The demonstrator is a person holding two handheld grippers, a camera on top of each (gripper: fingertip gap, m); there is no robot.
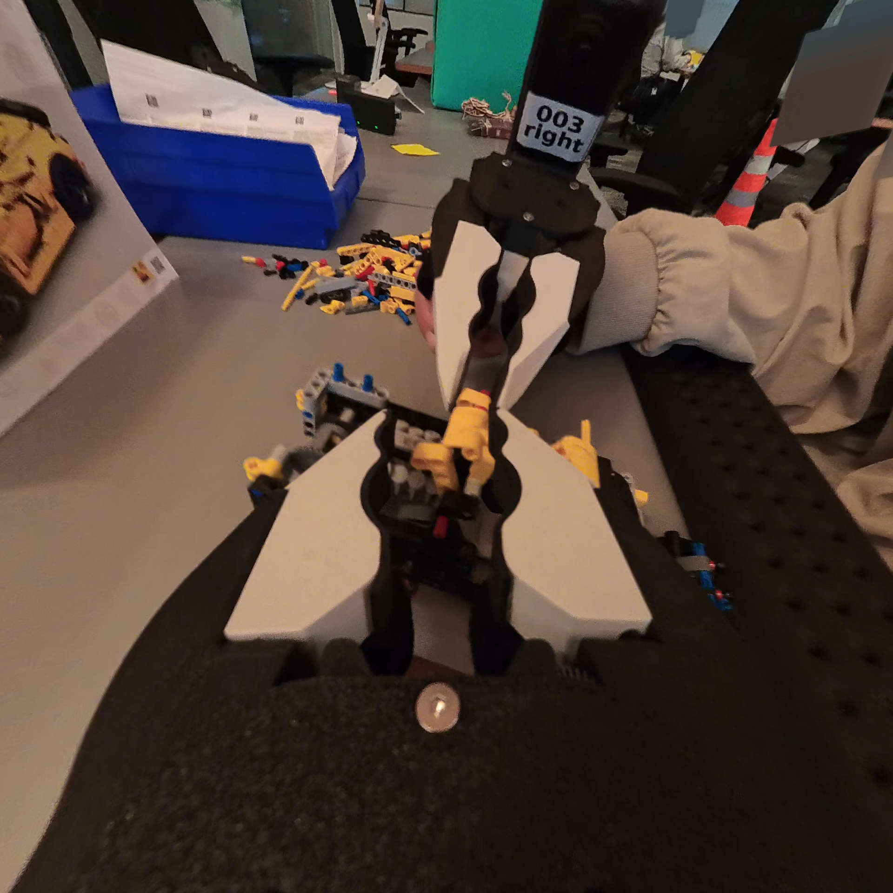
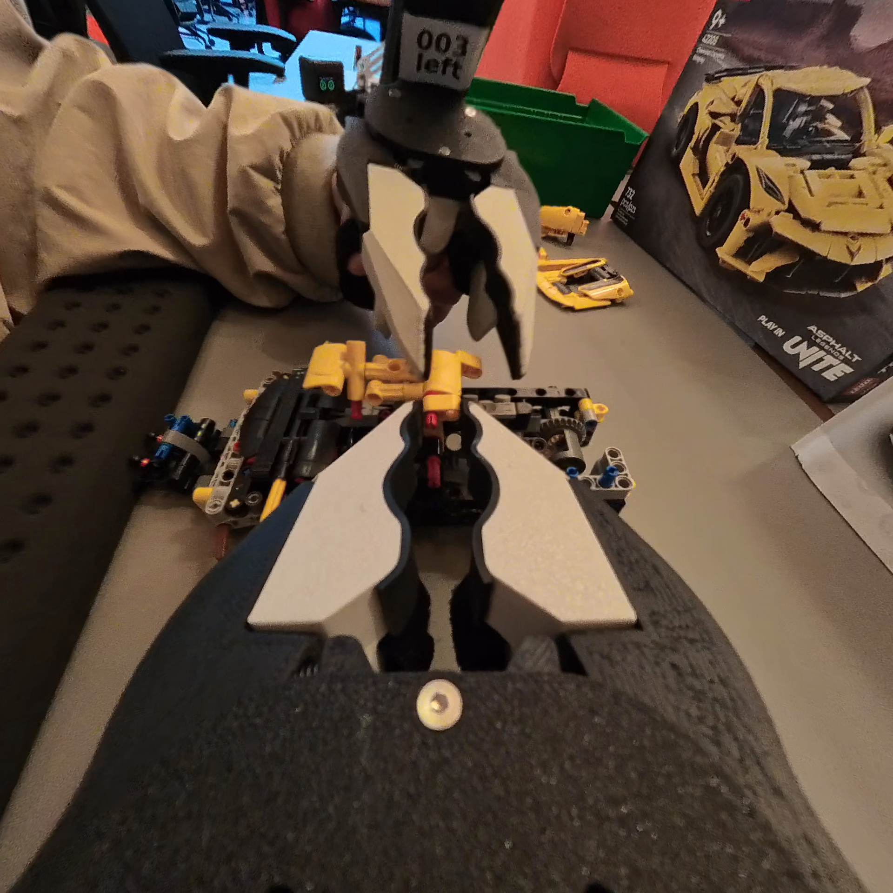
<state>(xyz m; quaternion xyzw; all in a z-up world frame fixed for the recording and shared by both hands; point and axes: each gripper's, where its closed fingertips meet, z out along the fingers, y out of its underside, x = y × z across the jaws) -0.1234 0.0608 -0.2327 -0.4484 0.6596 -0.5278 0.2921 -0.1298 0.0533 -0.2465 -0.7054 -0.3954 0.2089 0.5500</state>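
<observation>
A black and grey brick-built car chassis (image 2: 290, 435) lies on the grey table (image 2: 676, 483), and it also shows in the left wrist view (image 1: 338, 415). A yellow connector assembly (image 2: 386, 377) sits on top of it. My right gripper (image 2: 440, 408) is closed around the near end of this yellow assembly (image 1: 471, 401), above a red pin. My left gripper (image 1: 444, 415) is open over the same assembly from the opposite side. One of its fingers (image 2: 410, 348) touches the yellow part and the other stands apart. The two grippers (image 1: 476, 401) (image 2: 468, 374) point at each other.
A pile of loose bricks (image 1: 357, 280) and a blue bin (image 1: 217, 183) with papers lie behind. A green bin (image 2: 555, 140), yellow body panels (image 2: 580, 285) and the set's box (image 2: 773, 193) stand beyond. A black perforated mat (image 2: 72, 410) lies beside the chassis. Beige sleeves (image 1: 725, 290) reach in.
</observation>
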